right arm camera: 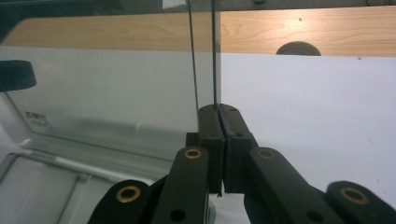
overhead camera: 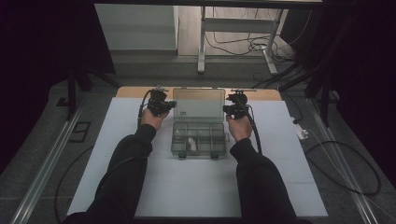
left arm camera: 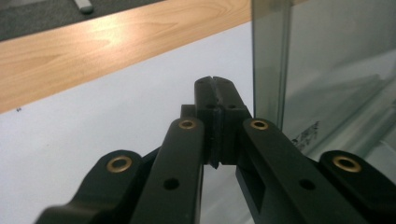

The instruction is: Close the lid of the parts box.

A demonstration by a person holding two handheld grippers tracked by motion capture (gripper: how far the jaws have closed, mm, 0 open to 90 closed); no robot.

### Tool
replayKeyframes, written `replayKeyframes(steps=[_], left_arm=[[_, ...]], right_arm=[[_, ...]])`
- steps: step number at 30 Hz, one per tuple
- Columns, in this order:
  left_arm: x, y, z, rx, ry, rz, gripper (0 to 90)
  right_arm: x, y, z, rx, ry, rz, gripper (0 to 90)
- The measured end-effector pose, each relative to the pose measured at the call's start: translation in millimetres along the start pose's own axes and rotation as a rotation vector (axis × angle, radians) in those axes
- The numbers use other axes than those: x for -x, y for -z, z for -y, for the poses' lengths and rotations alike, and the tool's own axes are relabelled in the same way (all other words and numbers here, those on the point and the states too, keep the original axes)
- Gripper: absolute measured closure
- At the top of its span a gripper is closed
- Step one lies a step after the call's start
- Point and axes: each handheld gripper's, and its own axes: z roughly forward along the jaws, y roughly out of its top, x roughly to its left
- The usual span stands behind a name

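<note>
Both grippers, left and right, are pinched closed and empty beside the open lid; the box seemingly holds one white item.

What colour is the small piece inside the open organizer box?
White; the small piece shows best in the high view.

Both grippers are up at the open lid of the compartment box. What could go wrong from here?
1. Both the left gripper and the right gripper look shut, beside the lid's side edges rather than clamped on it, so pushing may let the lid slip or drop unevenly.
2. The clear organizer box sits loose on the white mat; a sideways push could slide it.
3. The small white item could jump between compartments.
</note>
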Motion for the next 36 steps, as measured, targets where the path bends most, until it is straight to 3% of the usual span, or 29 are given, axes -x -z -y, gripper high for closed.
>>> replayKeyframes(steps=[7,10,18,25,29,36], left_arm=[[6.0,14.4,5.2,0.023,-0.026,0.040,89.1],[8.0,21.4,7.7,0.028,-0.044,0.052,89.1],[14.9,38.8,14.4,0.032,-0.081,0.078,89.1],[26.2,52.5,18.0,0.017,-0.136,0.097,89.0],[37.4,60.4,21.6,0.007,-0.155,0.119,89.0],[59.5,73.7,33.0,-0.024,-0.192,0.152,89.0]], right_arm=[[1.4,21.1,5.0,0.012,0.009,-0.062,84.8],[0.5,33.0,5.7,0.011,0.037,-0.091,83.2],[3.6,55.2,11.8,-0.005,0.126,-0.094,83.7],[16.6,65.5,15.0,0.000,0.154,-0.098,87.3],[16.9,71.9,15.9,0.010,0.162,-0.158,89.0],[3.9,78.0,26.3,-0.003,0.211,-0.233,89.0]])
